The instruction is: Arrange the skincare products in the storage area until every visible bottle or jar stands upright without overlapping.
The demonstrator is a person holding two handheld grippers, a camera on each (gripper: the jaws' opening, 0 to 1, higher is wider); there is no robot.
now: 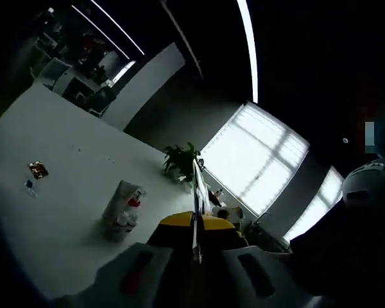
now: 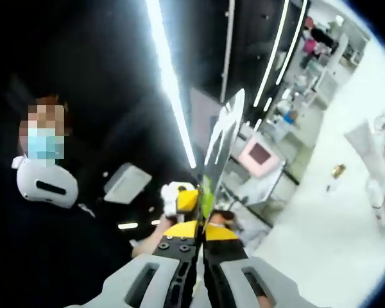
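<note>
Holding flat packets in both grippers, up off the white table [image 1: 64, 154].

The left gripper [image 1: 197, 251] is clenched on a thin flat packet [image 1: 197, 192] seen edge-on; the right gripper [image 2: 201, 224] is clenched on a shiny flat packet [image 2: 221, 144] standing up between its jaws. On the table, well apart from both grippers, a cluster of white tubes and bottles [image 1: 123, 208] with red caps stands together; a small gold-topped jar [image 1: 38, 169] and a tiny blue-capped bottle [image 1: 29, 187] lie farther off. A potted plant [image 1: 181, 160] sits at the table's far edge.

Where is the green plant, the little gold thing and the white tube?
potted plant [image 1: 181, 160], left gripper view, on its leaves.
small gold item [image 1: 38, 169], left gripper view, its middle.
white tube [image 2: 366, 149], right gripper view, its body.
</note>
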